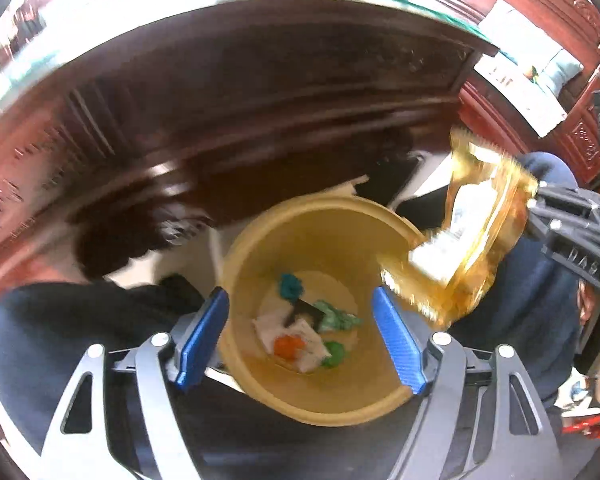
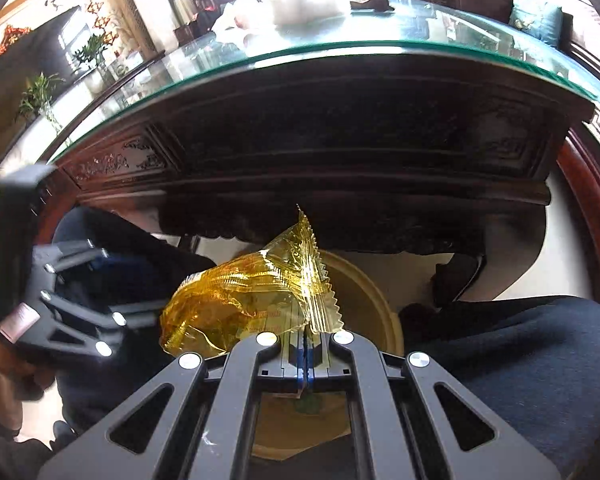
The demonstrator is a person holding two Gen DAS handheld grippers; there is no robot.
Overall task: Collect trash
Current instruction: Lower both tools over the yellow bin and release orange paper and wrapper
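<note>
A tan round bin [image 1: 332, 236] stands on the floor right below my left gripper [image 1: 306, 340], which is open with nothing between its blue pads [image 1: 204, 340]. Several scraps lie in the bin's bottom: teal, green, orange, white and black pieces [image 1: 300, 332]. My right gripper [image 2: 306, 338] is shut on a crinkled clear gold wrapper [image 2: 252, 300], held over the bin's rim [image 2: 384, 300]. From the left wrist view the wrapper [image 1: 476, 232] hangs above the bin's right edge, pinched by the right gripper [image 1: 536, 204]. The left gripper [image 2: 132, 284] shows at the left of the right wrist view.
A dark carved wooden table [image 2: 340, 148] with a glass top [image 2: 380, 32] looms just behind the bin. A person's legs in dark trousers [image 2: 520, 352] flank the bin on both sides. A red and white shoe [image 1: 580, 412] is at the right. Pale floor shows beneath the table.
</note>
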